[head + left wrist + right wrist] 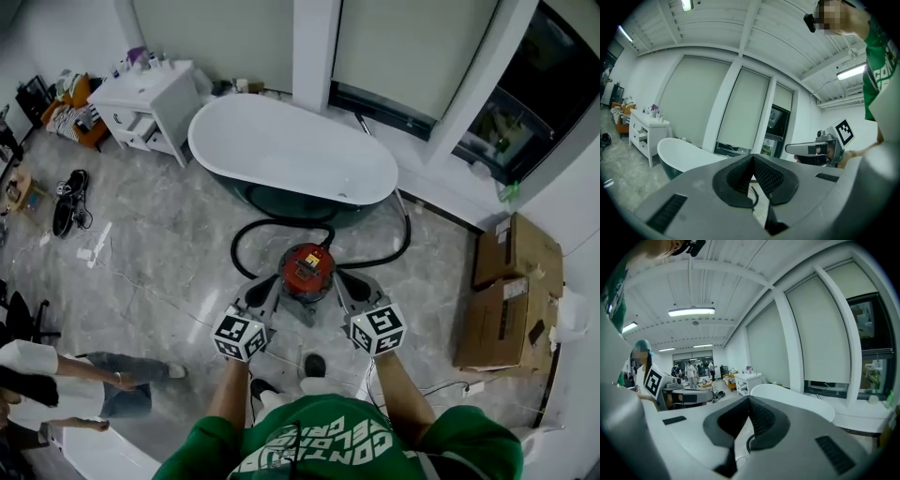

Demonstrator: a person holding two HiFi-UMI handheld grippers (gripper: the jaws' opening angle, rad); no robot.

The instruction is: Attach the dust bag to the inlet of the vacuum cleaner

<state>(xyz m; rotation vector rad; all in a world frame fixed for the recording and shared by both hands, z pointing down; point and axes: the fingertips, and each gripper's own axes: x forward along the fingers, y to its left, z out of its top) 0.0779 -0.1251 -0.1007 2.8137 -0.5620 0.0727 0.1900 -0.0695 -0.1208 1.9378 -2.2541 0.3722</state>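
Observation:
A red-topped vacuum cleaner (306, 270) stands on the marble floor below me, its black hose (246, 234) looping round behind it. In the head view my left gripper (263, 294) hovers at the cleaner's left side and my right gripper (350, 286) at its right, both held above the floor. The left gripper view shows the jaws of my left gripper (752, 157) meeting at the tips with nothing between them. My right gripper (749, 400) looks the same in its own view. No dust bag shows in any view.
A white bathtub (291, 150) stands just beyond the cleaner. A white cabinet (150, 103) is at the back left and cardboard boxes (511, 291) at the right wall. A person's legs (112, 380) are at the lower left. Loose items (70, 202) lie on the left floor.

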